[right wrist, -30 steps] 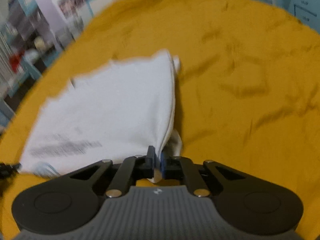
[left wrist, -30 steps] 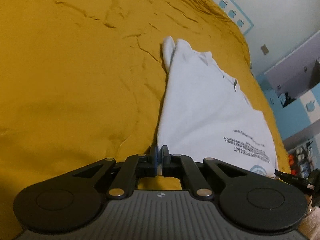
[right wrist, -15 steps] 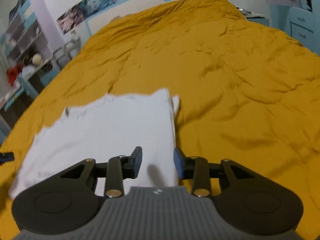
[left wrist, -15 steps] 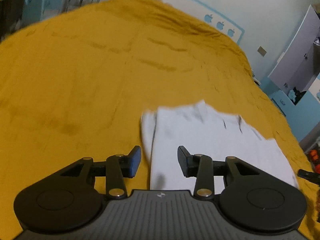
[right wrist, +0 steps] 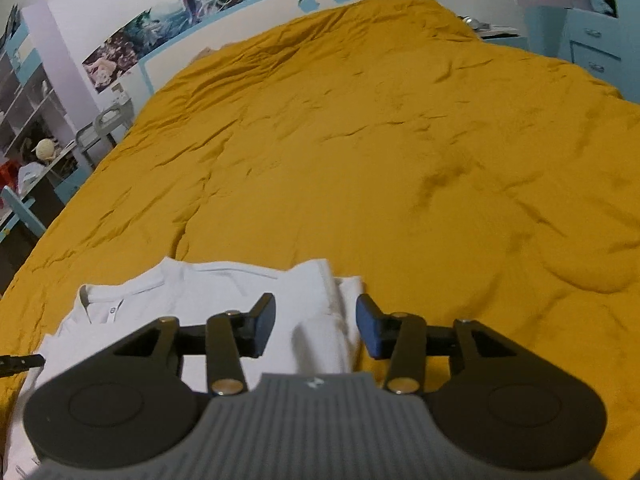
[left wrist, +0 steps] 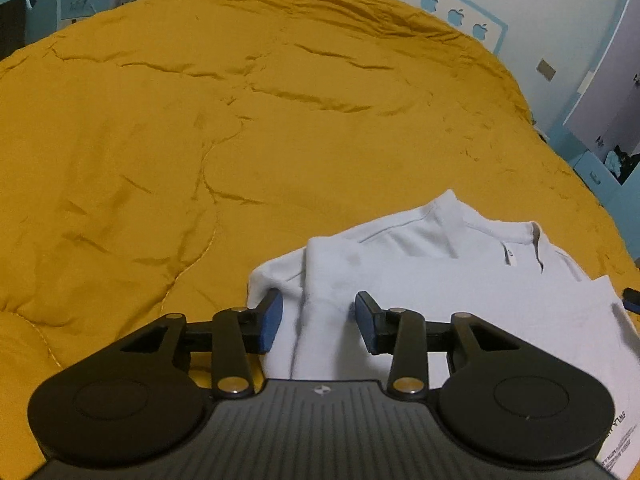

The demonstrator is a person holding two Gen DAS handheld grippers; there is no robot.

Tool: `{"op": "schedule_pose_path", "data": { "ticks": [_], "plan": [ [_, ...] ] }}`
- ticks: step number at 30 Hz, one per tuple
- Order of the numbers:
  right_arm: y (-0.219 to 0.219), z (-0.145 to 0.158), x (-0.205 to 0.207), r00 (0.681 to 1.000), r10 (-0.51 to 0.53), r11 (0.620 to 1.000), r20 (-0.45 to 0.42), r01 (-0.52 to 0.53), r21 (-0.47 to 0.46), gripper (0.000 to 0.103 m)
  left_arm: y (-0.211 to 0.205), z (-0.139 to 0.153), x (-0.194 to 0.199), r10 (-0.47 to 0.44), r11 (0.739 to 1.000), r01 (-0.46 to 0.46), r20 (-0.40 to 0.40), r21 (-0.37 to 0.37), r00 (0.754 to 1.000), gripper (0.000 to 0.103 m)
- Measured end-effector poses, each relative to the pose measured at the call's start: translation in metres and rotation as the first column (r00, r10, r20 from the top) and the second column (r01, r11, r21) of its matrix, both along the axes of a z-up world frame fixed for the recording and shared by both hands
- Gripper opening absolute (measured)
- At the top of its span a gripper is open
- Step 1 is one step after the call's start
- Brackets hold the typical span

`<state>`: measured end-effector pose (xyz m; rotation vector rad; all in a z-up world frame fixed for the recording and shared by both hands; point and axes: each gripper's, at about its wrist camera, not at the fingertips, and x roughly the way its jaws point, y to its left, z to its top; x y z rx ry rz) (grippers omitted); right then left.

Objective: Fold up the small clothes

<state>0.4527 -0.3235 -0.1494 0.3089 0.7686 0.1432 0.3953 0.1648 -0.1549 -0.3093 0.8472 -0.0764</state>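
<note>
Both pairs of jaws stand wide apart with nothing between them. The left gripper hangs over the folded left edge of the white T-shirt; the right gripper hangs over its right edge. The T-shirt lies flat on the mustard-yellow bedspread, collar away from the grippers.

shirt on bedspread, headboard behind
</note>
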Motion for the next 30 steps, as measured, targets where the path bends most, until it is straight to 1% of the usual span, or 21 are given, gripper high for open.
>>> {"op": "schedule_pose_path", "data": {
  "ticks": [1, 2, 3, 5, 6, 7, 8, 9, 10, 11, 15, 17, 18, 20, 21, 23, 25, 26, 27, 29, 30],
  "plan": [
    [0.005, -0.002, 0.003, 1.0, 0.003, 1.0, -0.007, -0.003, -0.02, 0.046, 0.0, 0.0, -0.001, -0.001, 1.0, 0.001, 0.001, -0.005, 1.0, 0.047],
    [0.01, -0.005, 0.007, 1.0, 0.001, 0.999, -0.019, -0.002, -0.046, 0.048, 0.001, 0.001, -0.001, 0.004, 1.0, -0.004, -0.001, -0.007, 1.0, 0.055],
    [0.014, -0.008, 0.01, 1.0, 0.003, 0.998, -0.021, -0.004, -0.06, 0.048, 0.001, 0.001, -0.002, 0.005, 1.0, -0.005, 0.0, -0.012, 1.0, 0.06],
    [0.021, -0.012, 0.01, 0.999, 0.021, 0.998, -0.028, -0.023, -0.062, 0.047, 0.0, 0.001, 0.0, -0.005, 1.0, 0.005, 0.001, -0.016, 1.0, 0.06],
    [0.025, -0.013, 0.01, 1.0, 0.018, 0.996, -0.021, -0.02, -0.086, 0.037, -0.001, 0.001, 0.0, -0.021, 1.0, 0.021, 0.0, -0.017, 1.0, 0.059],
    [0.027, -0.015, 0.009, 1.0, 0.023, 0.994, -0.018, -0.025, -0.109, 0.014, -0.002, 0.0, 0.005, -0.043, 0.999, 0.043, -0.001, -0.015, 0.999, 0.052],
    [0.029, -0.016, 0.01, 0.999, 0.042, 0.992, -0.022, -0.044, -0.122, 0.009, -0.004, 0.0, 0.005, -0.055, 0.998, 0.055, 0.005, -0.001, 0.998, 0.039],
    [0.031, -0.017, 0.01, 0.999, 0.044, 0.99, -0.017, -0.046, -0.135, 0.009, -0.007, 0.001, 0.004, -0.067, 0.997, 0.066, 0.021, 0.029, 0.998, 0.02],
    [0.032, -0.017, 0.01, 0.999, 0.044, 0.989, -0.015, -0.046, -0.139, 0.009, -0.01, 0.003, 0.003, -0.078, 0.996, 0.076, 0.037, 0.053, 0.996, 0.011],
    [0.033, -0.017, 0.009, 0.999, 0.044, 0.989, -0.01, -0.045, -0.141, 0.009, -0.011, 0.005, 0.001, -0.091, 0.994, 0.086, 0.063, 0.071, 0.994, 0.01],
    [0.032, -0.011, 0.007, 0.999, 0.043, 0.991, 0.023, -0.04, -0.128, 0.008, -0.012, 0.022, -0.018, -0.098, 0.988, 0.073, 0.191, 0.134, 0.977, 0.009],
    [0.033, -0.008, 0.006, 0.998, 0.046, 0.992, 0.039, -0.042, -0.116, 0.007, -0.003, 0.031, -0.022, -0.058, 0.994, 0.034, 0.229, 0.107, 0.972, 0.009],
    [0.034, -0.008, 0.006, 0.998, 0.049, 0.993, 0.043, -0.044, -0.113, 0.007, 0.003, 0.029, -0.017, -0.033, 0.996, 0.016, 0.211, 0.084, 0.977, 0.009],
    [0.039, -0.012, 0.009, 0.998, 0.053, 0.989, 0.028, -0.049, -0.138, 0.007, 0.012, 0.015, -0.005, 0.01, 0.999, -0.017, 0.134, 0.047, 0.991, 0.009],
    [0.043, -0.016, 0.011, 0.999, 0.049, 0.985, 0.016, -0.045, -0.164, 0.007, 0.012, 0.008, -0.002, 0.019, 0.997, -0.026, 0.107, 0.067, 0.994, 0.01],
    [0.049, -0.019, 0.015, 0.999, 0.04, 0.981, 0.011, -0.038, -0.19, 0.007, 0.005, -0.002, 0.002, -0.011, 0.989, -0.004, 0.102, 0.15, 0.995, 0.01],
    [0.05, -0.019, 0.018, 1.0, 0.03, 0.982, 0.007, -0.028, -0.187, 0.009, -0.007, -0.006, 0.007, -0.051, 0.971, 0.028, 0.092, 0.237, 0.994, 0.013],
    [0.049, -0.02, 0.022, 0.999, 0.029, 0.982, -0.021, -0.032, -0.188, 0.013, -0.008, -0.006, 0.008, -0.052, 0.966, 0.029, 0.084, 0.256, 0.995, 0.018],
    [0.049, -0.019, 0.023, 0.999, 0.022, 0.979, -0.04, -0.03, -0.204, 0.02, -0.008, -0.003, 0.009, -0.046, 0.966, 0.023, 0.081, 0.258, 0.996, 0.019],
    [0.044, -0.009, 0.014, 1.0, 0.014, 0.975, -0.003, -0.014, -0.222, 0.027, -0.002, 0.008, 0.005, -0.018, 0.973, -0.002, 0.088, 0.229, 0.996, 0.02],
    [0.038, 0.0, 0.003, 1.0, 0.017, 0.98, 0.019, -0.013, -0.198, 0.032, 0.003, 0.017, -0.001, 0.002, 0.975, -0.024, 0.1, 0.22, 0.995, 0.02]
  ]
}}
